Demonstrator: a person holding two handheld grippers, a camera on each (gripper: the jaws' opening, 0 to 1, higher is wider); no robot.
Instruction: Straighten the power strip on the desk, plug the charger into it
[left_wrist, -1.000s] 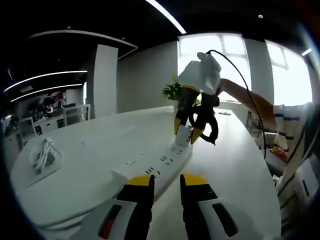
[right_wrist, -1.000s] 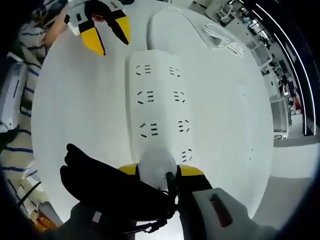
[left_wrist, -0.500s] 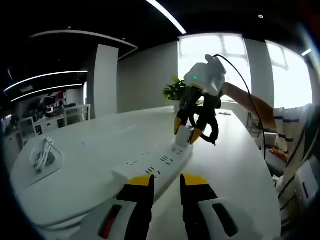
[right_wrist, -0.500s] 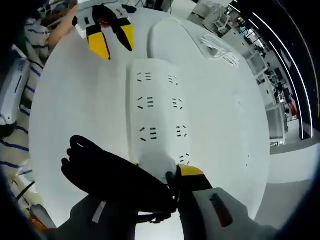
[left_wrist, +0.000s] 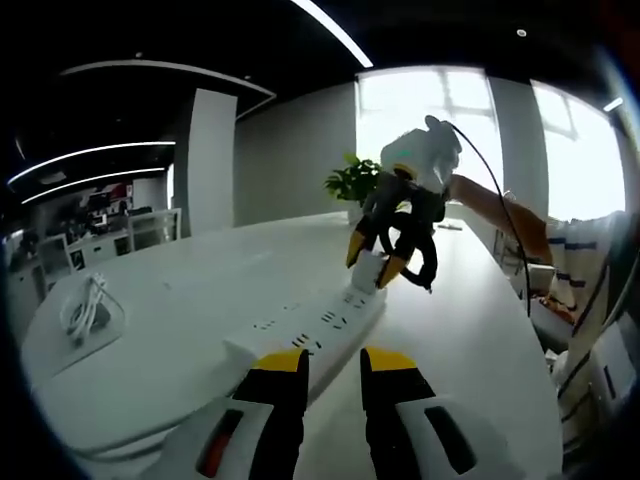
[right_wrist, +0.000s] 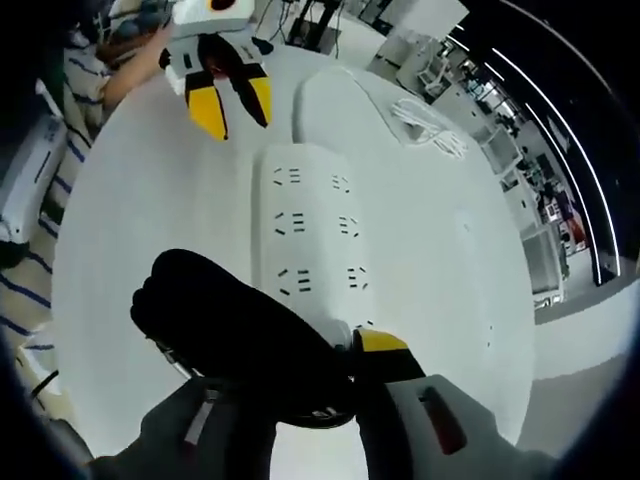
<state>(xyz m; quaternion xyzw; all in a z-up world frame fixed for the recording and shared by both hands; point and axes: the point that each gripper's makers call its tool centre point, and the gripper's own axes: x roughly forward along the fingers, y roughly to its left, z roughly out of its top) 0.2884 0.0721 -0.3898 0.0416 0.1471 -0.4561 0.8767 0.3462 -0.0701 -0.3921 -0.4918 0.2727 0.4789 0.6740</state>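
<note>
The white power strip (left_wrist: 322, 322) lies lengthwise on the white desk (left_wrist: 180, 300), running away from my left gripper (left_wrist: 337, 362). That gripper hovers open over the strip's near end with nothing between its jaws. At the strip's far end my right gripper (left_wrist: 372, 262) is shut on the white charger (left_wrist: 367, 274), which stands on the last sockets. In the right gripper view the power strip (right_wrist: 310, 235) stretches ahead. The charger (right_wrist: 338, 328) sits between my right gripper's (right_wrist: 322, 345) jaws, mostly hidden by a black cable bundle (right_wrist: 240, 335). The left gripper (right_wrist: 232, 103) hangs open beyond the strip.
A coiled white cable (left_wrist: 85, 305) rests on a raised white pad (right_wrist: 345, 95) at the desk's far side. A person's arm (left_wrist: 490, 195) and striped sleeve (left_wrist: 580, 270) reach in along the desk edge. A green plant (left_wrist: 348, 183) stands by the window.
The right gripper has tipped over the charger at the strip's end, and the black cable bundle now covers more of the charger. The left gripper has stayed still.
</note>
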